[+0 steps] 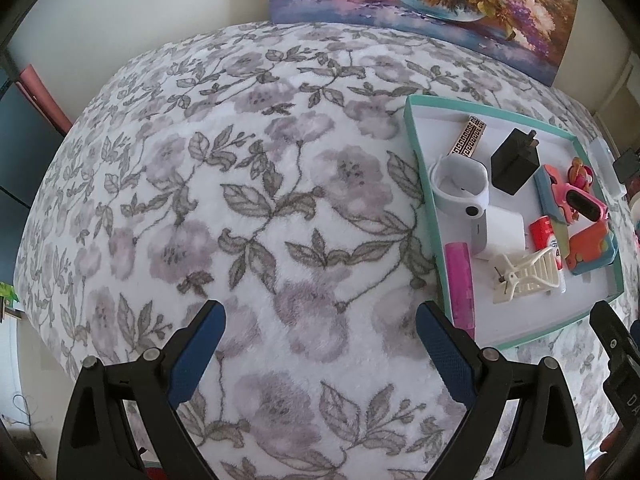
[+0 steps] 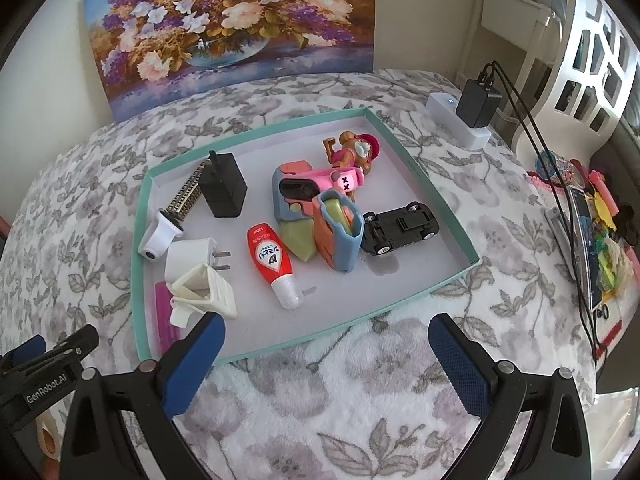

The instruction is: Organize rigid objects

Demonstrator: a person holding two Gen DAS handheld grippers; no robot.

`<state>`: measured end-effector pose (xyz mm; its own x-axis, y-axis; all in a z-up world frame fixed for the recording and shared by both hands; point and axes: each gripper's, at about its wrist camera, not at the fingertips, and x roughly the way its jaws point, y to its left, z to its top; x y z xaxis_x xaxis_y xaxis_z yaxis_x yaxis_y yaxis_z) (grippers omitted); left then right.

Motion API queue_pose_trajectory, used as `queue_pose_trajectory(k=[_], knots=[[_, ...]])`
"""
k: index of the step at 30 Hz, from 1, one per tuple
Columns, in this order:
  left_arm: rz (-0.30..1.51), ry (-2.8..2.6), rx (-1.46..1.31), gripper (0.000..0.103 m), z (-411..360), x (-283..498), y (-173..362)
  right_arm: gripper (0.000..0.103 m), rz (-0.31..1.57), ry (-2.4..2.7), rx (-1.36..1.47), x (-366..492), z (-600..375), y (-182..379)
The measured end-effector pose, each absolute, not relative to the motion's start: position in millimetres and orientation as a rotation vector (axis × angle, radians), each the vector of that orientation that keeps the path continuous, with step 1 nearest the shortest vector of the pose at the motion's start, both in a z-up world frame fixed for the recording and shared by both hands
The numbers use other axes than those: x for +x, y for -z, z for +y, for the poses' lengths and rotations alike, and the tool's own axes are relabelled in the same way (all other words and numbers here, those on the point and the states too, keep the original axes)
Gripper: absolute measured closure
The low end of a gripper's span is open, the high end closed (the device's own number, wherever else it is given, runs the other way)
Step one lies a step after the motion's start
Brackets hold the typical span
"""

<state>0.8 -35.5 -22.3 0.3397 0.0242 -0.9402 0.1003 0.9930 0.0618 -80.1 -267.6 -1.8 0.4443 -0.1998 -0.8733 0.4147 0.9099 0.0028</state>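
- Left gripper [image 1: 320, 336] is hovering over the floral blanket [image 1: 240, 200], fingers [image 1: 200, 344] spread wide, gripping nothing.
- Teal tray [image 2: 420, 168] is sitting on the blanket, right of the left gripper and just ahead of the right gripper.
- Inside the tray, left edge: pink tube [image 2: 166, 308] is lying along the wall, white hair clip [image 2: 204, 292] resting just beside it, white plug [image 2: 188, 254] behind the clip.
- White camera-like gadget [image 2: 158, 240] and patterned bar [image 2: 186, 196] are lying near the far-left corner, black charger [image 2: 224, 190] standing beside them.
- Centre: red glue bottle [image 2: 272, 258] is lying cap-down toward the near wall.
- Right of it, the multicoloured toy pile [image 2: 320, 216] is stacking up, monkey figure [image 2: 352, 150] behind it.
- Black toy car [image 2: 400, 226] is lying upside down, touching the pile.
- Right gripper [image 2: 326, 340] is hanging over the tray's near wall, fingers [image 2: 456, 356] wide apart, nothing between them.
- Flower painting [image 2: 228, 28] is leaning against the wall behind.
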Motion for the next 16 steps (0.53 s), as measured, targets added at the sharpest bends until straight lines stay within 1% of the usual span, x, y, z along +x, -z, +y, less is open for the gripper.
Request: queue_pose_trajectory(k=[16], knots=[[1.198, 0.071, 0.132, 0.007, -39.9, -2.9, 18.6, 0.000, 1.048, 0.382, 0.227, -80.1, -268.0, 2.9]])
